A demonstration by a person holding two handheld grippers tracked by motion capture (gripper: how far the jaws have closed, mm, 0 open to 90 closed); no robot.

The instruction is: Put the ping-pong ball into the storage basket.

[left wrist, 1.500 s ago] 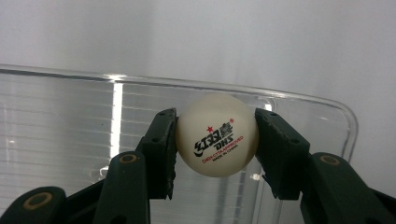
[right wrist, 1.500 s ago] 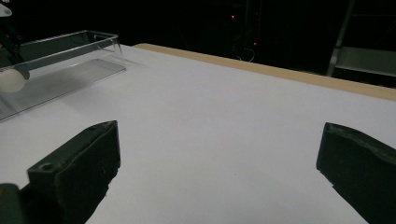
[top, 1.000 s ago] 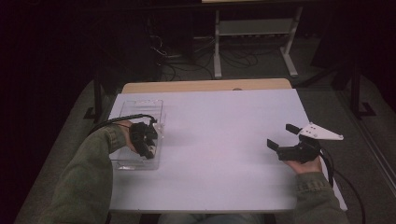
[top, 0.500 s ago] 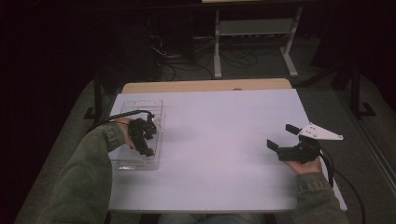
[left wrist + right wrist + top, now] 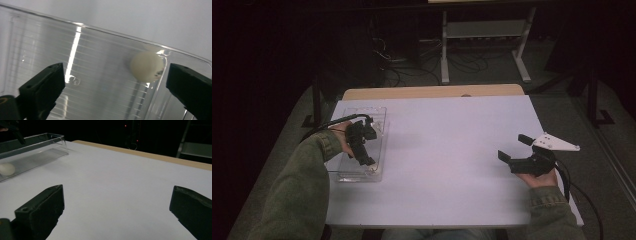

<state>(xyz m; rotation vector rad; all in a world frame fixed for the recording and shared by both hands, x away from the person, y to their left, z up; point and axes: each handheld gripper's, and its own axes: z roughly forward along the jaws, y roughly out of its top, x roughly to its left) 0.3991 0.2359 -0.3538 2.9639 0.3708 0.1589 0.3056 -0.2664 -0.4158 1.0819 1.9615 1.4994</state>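
A clear plastic tray (image 5: 379, 116) sits on the left part of the white table (image 5: 452, 150). A small cream ball (image 5: 146, 66) lies in a near corner of the tray (image 5: 37, 37), also seen as the ball (image 5: 7, 169) through the tray wall (image 5: 37, 147). My left gripper (image 5: 363, 150) hangs over the tray, open, jaws pointing down and wide apart, the ball lying below the gap nearer one jaw. My right gripper (image 5: 514, 150) is open, low over the table at the right, empty, with the grey plate (image 5: 556, 142) on top.
Bare white table top lies between the two grippers. A wooden strip (image 5: 432, 92) runs along the table's far edge. Beyond it stand a metal frame (image 5: 482, 35) and cables (image 5: 397, 65) on a dark floor.
My left gripper has lifted slightly and shifted over the tray, leaving the ball lying in the near corner. The right gripper has stayed in place.
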